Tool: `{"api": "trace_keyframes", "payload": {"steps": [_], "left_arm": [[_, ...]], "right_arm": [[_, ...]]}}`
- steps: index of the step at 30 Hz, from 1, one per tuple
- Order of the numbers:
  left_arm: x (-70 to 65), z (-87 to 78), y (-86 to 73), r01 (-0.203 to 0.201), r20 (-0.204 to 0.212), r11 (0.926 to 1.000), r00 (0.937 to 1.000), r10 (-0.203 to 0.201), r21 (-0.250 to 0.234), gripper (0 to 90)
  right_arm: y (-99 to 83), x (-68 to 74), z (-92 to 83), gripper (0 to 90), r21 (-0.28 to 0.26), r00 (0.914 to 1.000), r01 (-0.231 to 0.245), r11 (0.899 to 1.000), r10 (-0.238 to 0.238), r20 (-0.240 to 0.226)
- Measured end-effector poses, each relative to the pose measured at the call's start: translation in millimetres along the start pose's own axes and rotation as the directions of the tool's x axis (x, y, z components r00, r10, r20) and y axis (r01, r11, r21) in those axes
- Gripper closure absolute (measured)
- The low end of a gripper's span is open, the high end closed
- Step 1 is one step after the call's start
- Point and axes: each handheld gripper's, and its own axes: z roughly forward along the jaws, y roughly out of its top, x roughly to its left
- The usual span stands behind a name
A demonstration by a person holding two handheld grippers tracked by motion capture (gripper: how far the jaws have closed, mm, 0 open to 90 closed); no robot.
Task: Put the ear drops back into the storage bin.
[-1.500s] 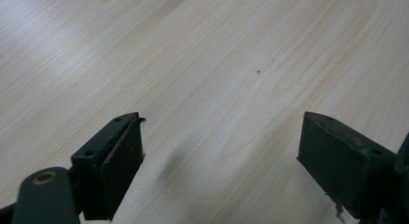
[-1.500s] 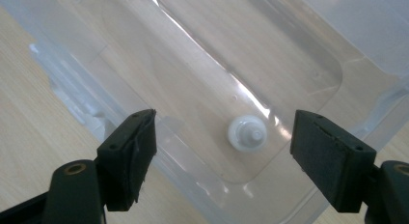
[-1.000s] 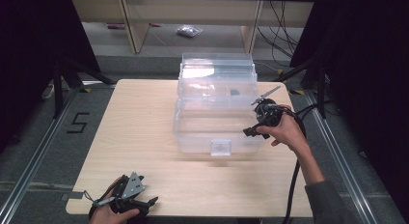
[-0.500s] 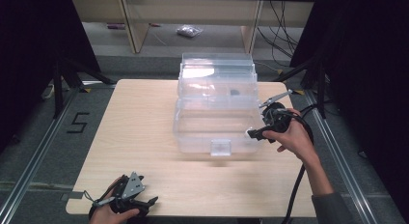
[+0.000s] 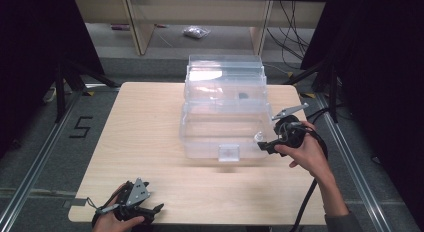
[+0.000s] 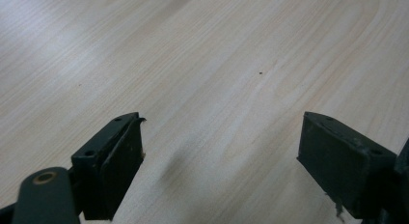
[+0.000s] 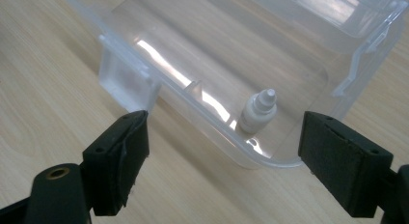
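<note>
High view: a clear plastic lidded storage box (image 5: 223, 112) stands mid-way on the pale wooden table (image 5: 140, 117); the right gripper (image 5: 263, 145) sits at its front right corner, the left gripper (image 5: 150, 211) at the table's near edge.
Left gripper view: jaws wide apart over bare wood.
Right gripper view: jaws spread, empty; a small white dropper bottle (image 7: 257, 111) stands upright inside the box's corner.
</note>
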Motion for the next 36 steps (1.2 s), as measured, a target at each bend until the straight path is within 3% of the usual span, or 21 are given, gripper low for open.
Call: {"api": "trace_keyframes", "payload": {"steps": [8, 11, 12, 13, 14, 19, 20, 23, 25, 32, 36], "left_arm": [[-1.1, 0.5, 0.0, 0.013, 0.001, 0.9999, 0.9999, -0.013, -0.011, 15.4], [0.0, -0.2, 0.1, 0.0, -0.001, 1.0, 1.0, 0.0, -0.001, 15.4], [-1.1, 0.5, 0.0, 0.013, 0.001, 0.9999, 0.9999, -0.013, -0.011, 15.4], [-0.9, 0.5, 0.1, 0.01, 0.0, 0.9999, 1.0, -0.01, -0.009, 15.4], [-1.0, 0.5, 0.1, 0.01, 0.001, 0.9999, 0.9999, -0.01, -0.009, 15.4], [0.0, -0.3, 0.1, 0.0, -0.002, 1.0, 1.0, 0.0, -0.001, 15.4], [0.0, -0.3, 0.1, 0.002, -0.002, 1.0, 1.0, -0.002, -0.002, 15.4], [-0.9, 0.4, 0.0, 0.011, 0.0, 0.9999, 0.9999, -0.011, -0.01, 15.4], [-1.0, 0.5, 0.1, 0.01, 0.001, 0.9999, 0.9999, -0.01, -0.009, 15.4], [-1.0, 0.3, 0.1, 0.012, 0.0, 0.9999, 0.9999, -0.012, -0.011, 15.4], [-1.2, 0.4, 0.0, 0.014, 0.001, 0.9998, 0.9999, -0.014, -0.01, 15.4]], "right_arm": [[-9.3, 3.7, -1.7, 18.3, -0.026, 0.9998, -0.018, 0.999, 0.018, 0.0], [-12.7, 5.4, -1.2, 18.2, -0.027, 0.9999, -0.013, 1.0, 0.013, -0.002], [-15.7, 8.7, 0.7, 18.0, -0.051, 0.9996, -0.028, 0.998, 0.028, 0.0], [-16.2, 7.1, -0.4, 18.0, -0.035, 1.0, 0.003, 0.999, -0.004, -0.003], [-16.2, 7.1, -0.4, 18.0, -0.035, 1.0, 0.003, 0.999, -0.004, -0.003], [-21.8, 13.6, 0.9, 18.1, -0.05, 0.9997, -0.021, 0.999, 0.021, -0.011], [-23.8, 13.3, 0.2, 18.2, -0.054, 0.9998, 0.016, 0.998, -0.016, -0.008], [-26.0, 14.8, 0.6, 18.3, -0.062, 0.9995, 0.028, 0.998, -0.029, -0.01], [-29.6, 20.4, 1.2, 18.5, -0.072, 0.9998, 0.0, 0.997, -0.002, -0.02], [-37.0, 23.0, 2.7, 18.6, -0.094, 0.9994, 0.018, 0.995, -0.021, -0.028], [-44.7, 28.3, 6.4, 18.5, -0.105, 0.9994, -0.002, 0.994, -0.001, -0.035]]}}
